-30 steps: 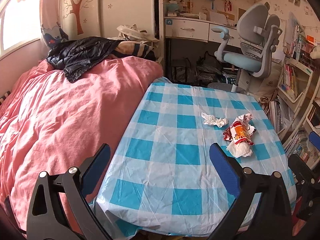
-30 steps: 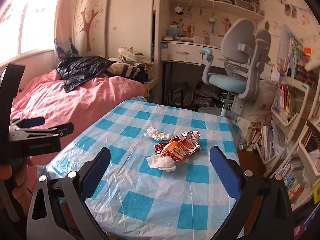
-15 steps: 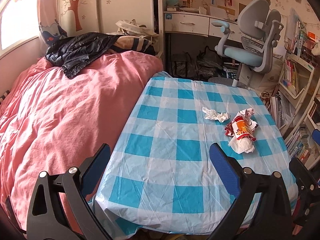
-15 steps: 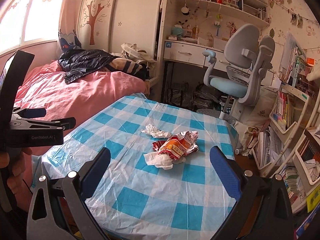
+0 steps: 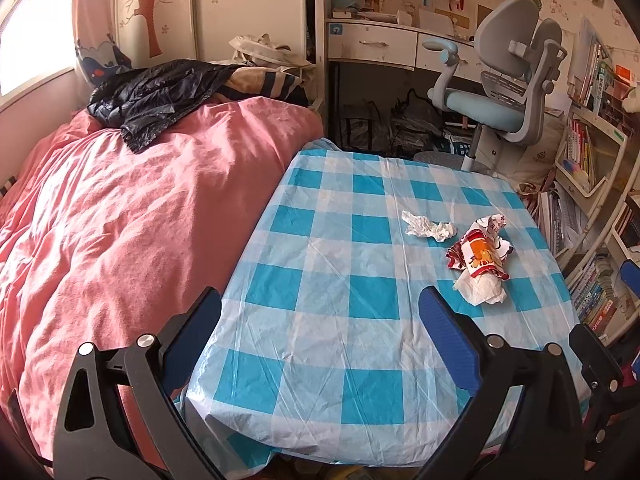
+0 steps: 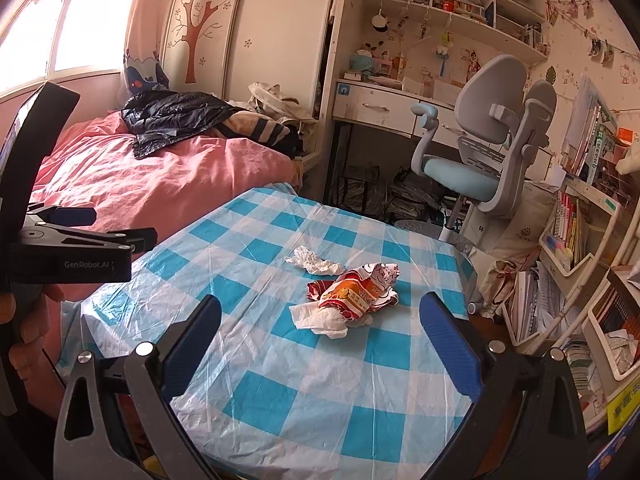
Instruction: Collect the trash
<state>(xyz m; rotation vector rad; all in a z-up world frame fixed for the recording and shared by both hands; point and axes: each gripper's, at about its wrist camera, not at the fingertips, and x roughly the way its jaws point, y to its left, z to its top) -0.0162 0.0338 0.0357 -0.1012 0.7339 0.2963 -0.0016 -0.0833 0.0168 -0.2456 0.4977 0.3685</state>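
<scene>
Evidently preparing to reach, the right gripper (image 6: 320, 344) and left gripper (image 5: 320, 340) hung with jaws spread empty, the crumpled wrapper (image 6: 354, 292) at twelve o'clock of the right one, on the table (image 6: 280, 392).

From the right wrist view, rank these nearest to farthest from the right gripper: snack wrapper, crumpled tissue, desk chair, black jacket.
Right gripper, open:
1. Snack wrapper, straight ahead on the checked table.
2. Crumpled tissue, just beyond it, slightly left.
3. Desk chair, past the table's far edge, to the right.
4. Black jacket, far left on the pink bed.
</scene>
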